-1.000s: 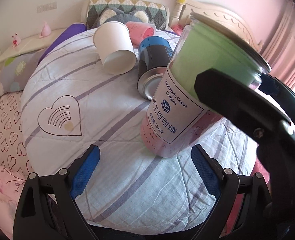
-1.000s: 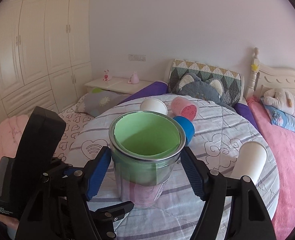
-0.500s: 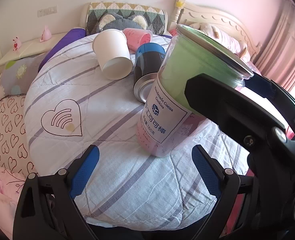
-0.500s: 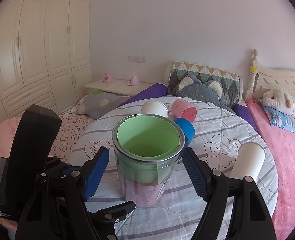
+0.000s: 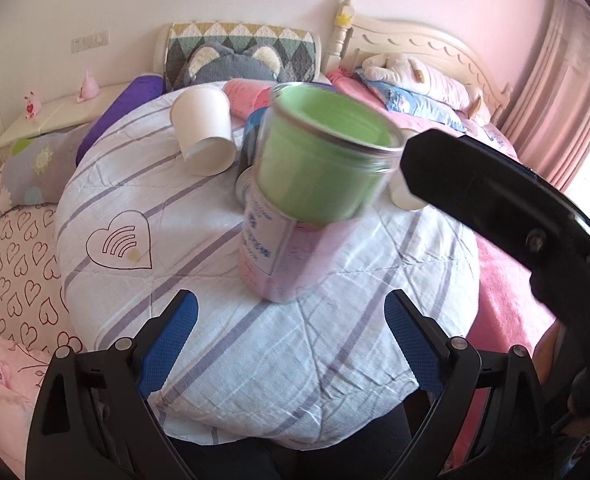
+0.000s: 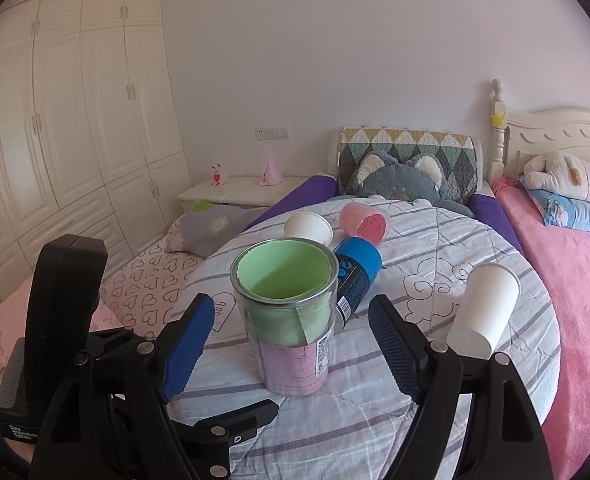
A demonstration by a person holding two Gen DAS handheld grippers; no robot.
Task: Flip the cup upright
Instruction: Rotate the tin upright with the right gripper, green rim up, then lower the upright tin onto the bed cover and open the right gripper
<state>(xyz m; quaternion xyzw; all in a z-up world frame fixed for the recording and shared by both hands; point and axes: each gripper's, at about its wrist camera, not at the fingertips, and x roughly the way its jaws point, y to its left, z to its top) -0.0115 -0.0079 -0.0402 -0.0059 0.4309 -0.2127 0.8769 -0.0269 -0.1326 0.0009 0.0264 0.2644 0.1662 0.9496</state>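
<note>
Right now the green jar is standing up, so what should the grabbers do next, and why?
Probably pull the right gripper back from the green jar. Its fingers stand open on either side without touching it, and the jar stands upright on the table. Then it could go to the white paper cup lying on its side nearby.

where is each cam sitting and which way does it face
Left wrist: rides the left gripper, looks along its open blue fingers across the round table at the upright clear jar; the right gripper's black body shows at the right edge.
Right wrist: rides the right gripper, faces the bed's headboard; the jar stands between its open fingers, with the left gripper's body at left.
Shared: jar, blue can, lying white cup.
</note>
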